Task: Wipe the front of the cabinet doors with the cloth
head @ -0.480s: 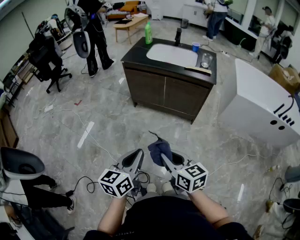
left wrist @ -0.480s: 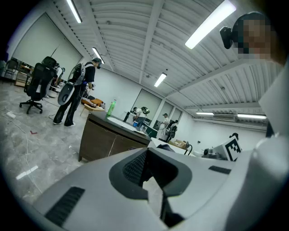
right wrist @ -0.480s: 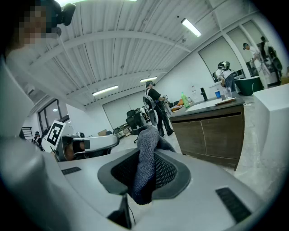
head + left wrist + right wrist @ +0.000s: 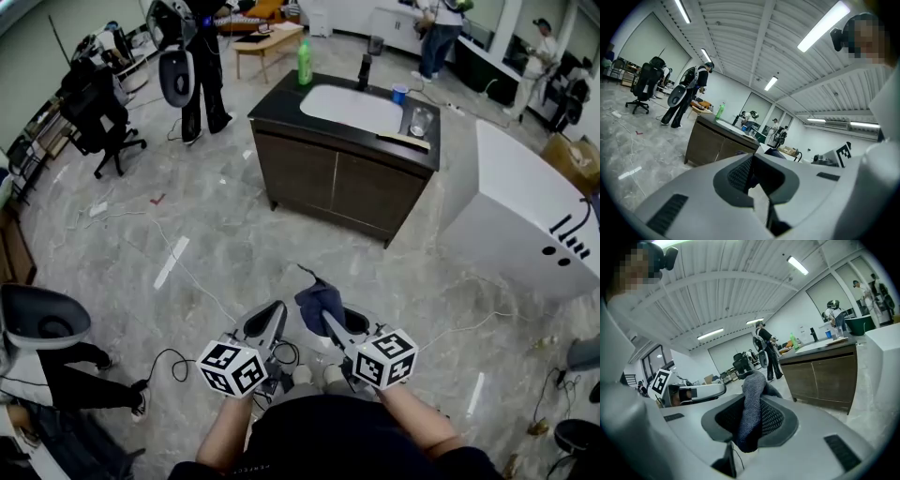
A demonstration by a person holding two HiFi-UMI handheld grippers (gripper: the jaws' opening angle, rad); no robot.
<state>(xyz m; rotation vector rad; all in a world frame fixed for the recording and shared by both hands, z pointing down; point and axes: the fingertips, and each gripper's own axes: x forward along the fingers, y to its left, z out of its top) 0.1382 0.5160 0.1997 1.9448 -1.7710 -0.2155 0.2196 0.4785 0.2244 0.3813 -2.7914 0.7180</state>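
Note:
A dark brown sink cabinet (image 4: 337, 183) with two front doors stands ahead across the floor; it also shows as the cabinet (image 4: 715, 145) in the left gripper view and the cabinet (image 4: 825, 378) in the right gripper view. My right gripper (image 4: 328, 317) is shut on a dark blue-grey cloth (image 4: 317, 300), which bunches up out of the jaws as the cloth (image 4: 751, 404). My left gripper (image 4: 270, 319) is held beside it, shut with nothing in it. Both grippers are low, near my body, well short of the cabinet doors.
On the cabinet top sit a green bottle (image 4: 305, 64), a blue cup (image 4: 400, 94), a glass (image 4: 418, 122) and a white basin (image 4: 352, 108). A white appliance (image 4: 525, 206) stands to the right. People stand behind the cabinet. Cables (image 4: 187, 272) and office chairs (image 4: 89, 117) are at the left.
The view has shifted slightly; the cabinet sits a little lower and nearer in the head view. Both grippers keep their pose and the cloth stays held.

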